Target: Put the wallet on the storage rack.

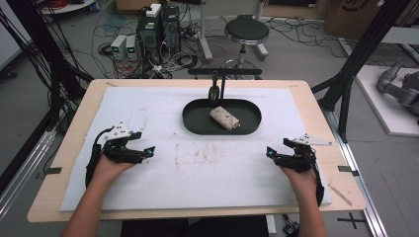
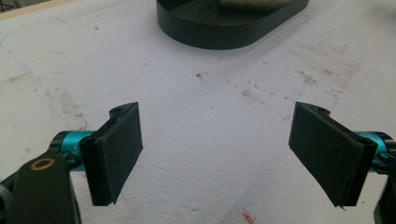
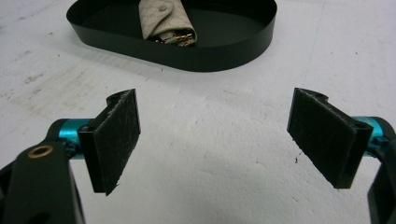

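Left gripper (image 1: 143,152): jaws wide apart, nothing between them, held low over the white foam sheet (image 1: 197,173) at the left of the bench (image 1: 64,163). In the left gripper view the gripper (image 2: 217,154) faces the near wall of the black oval tray (image 2: 224,35), well apart from it, with bare stained foam between.

Right gripper (image 1: 276,154): jaws likewise spread, empty, at the right of the sheet, just inside its right edge. In the right gripper view the gripper (image 3: 215,147) looks toward the tray (image 3: 224,51) across bare foam.

Tray (image 1: 197,123) sits on the far centre of the sheet, long axis across the bench. Inside it, right of middle, lies a beige rolled pouch (image 1: 225,118), angled. In the right gripper view the pouch (image 3: 161,21) carries a small repeating pattern and a snap button, with gold metal showing at its open end; no lettering can be read.

A black stand (image 1: 217,84) rises just behind the tray's far rim.

Open room: the whole strip of foam between the two grippers, brown-marked. Wooden bench edge shows all round the sheet.
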Action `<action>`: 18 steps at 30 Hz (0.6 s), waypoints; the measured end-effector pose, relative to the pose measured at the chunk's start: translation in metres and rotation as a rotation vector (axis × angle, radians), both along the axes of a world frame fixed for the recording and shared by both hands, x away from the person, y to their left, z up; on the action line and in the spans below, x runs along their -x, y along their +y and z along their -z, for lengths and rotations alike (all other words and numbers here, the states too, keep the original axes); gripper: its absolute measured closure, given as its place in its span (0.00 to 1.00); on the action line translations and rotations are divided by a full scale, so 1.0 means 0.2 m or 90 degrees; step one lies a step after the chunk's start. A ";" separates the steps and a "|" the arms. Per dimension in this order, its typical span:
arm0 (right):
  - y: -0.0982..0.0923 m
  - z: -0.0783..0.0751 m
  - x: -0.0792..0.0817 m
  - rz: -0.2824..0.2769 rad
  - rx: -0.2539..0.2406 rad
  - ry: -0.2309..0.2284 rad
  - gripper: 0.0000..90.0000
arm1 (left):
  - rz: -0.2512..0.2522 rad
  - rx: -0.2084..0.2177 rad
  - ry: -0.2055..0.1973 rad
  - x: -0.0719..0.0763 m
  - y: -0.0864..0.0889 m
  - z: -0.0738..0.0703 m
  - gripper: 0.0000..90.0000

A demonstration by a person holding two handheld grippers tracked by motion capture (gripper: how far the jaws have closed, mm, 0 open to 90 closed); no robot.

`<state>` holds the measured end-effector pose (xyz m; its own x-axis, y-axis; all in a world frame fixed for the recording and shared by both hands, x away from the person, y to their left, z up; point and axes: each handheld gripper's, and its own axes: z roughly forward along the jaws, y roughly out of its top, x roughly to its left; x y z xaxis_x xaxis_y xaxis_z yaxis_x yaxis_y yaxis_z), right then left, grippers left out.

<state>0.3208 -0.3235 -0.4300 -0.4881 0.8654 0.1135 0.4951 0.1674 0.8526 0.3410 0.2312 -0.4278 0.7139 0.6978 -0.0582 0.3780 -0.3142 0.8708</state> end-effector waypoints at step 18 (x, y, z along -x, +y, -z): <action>0.02 0.02 -0.02 -0.009 0.009 0.010 0.20 | 0.004 -0.005 0.005 0.00 0.00 0.01 0.19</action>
<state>0.3244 -0.3187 -0.4343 -0.4987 0.8599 0.1087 0.5059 0.1870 0.8421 0.3418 0.2306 -0.4289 0.7173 0.6943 -0.0579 0.3827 -0.3232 0.8655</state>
